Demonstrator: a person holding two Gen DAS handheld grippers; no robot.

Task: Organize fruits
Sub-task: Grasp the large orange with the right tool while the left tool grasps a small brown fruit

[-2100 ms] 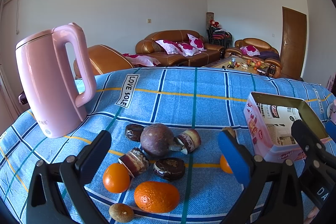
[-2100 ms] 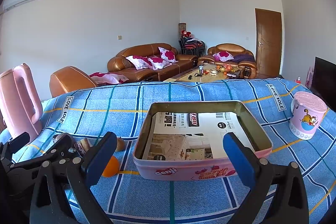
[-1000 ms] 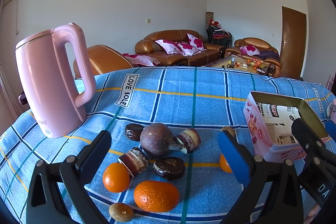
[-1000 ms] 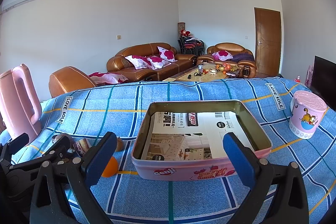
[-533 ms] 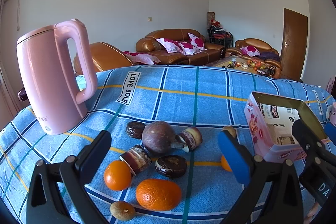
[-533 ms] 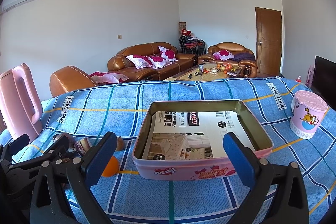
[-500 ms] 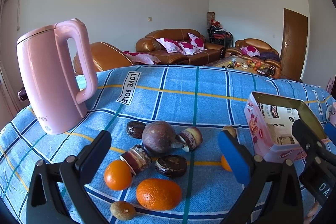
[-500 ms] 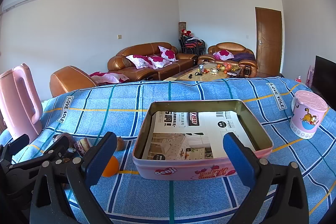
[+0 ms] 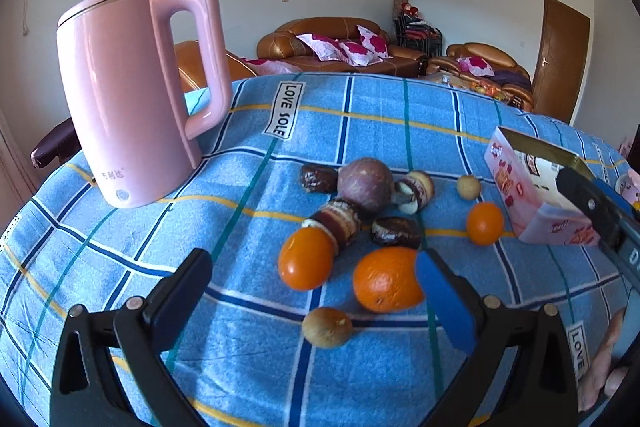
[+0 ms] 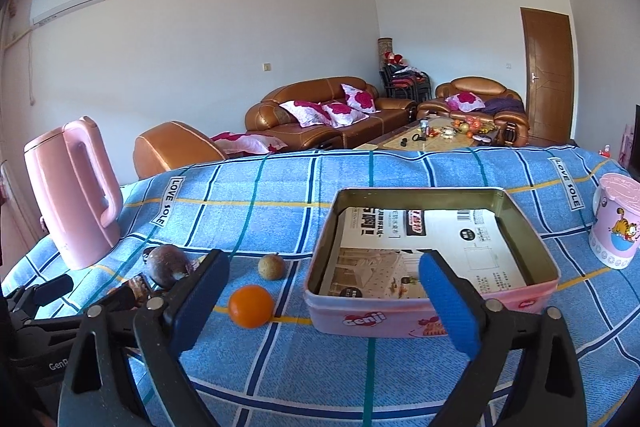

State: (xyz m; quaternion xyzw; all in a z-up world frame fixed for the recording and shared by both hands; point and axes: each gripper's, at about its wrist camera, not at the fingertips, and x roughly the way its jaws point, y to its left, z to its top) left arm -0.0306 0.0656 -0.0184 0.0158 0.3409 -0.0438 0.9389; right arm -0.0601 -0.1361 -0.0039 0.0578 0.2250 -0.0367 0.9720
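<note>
While the left tongs [image 9: 316, 291] gape over oranges [image 9: 386, 279], the empty right tongs [image 10: 324, 287] are closing.

"love sole" on tablecloth [image 9: 285, 110], "genji" on tin [image 10: 366, 318]

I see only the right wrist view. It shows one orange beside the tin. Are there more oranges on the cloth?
Observer: Yes. The left wrist view shows two more, a mid orange and a big orange, left of your small orange.
Operator: Does the left gripper hold one of them?
Observer: No. The left gripper is open and grips nothing; both oranges lie just ahead of its fingers.
Operator: Is any other fruit near it?
Observer: A brown fruit lies loose, nearer the camera than those two oranges.
</note>
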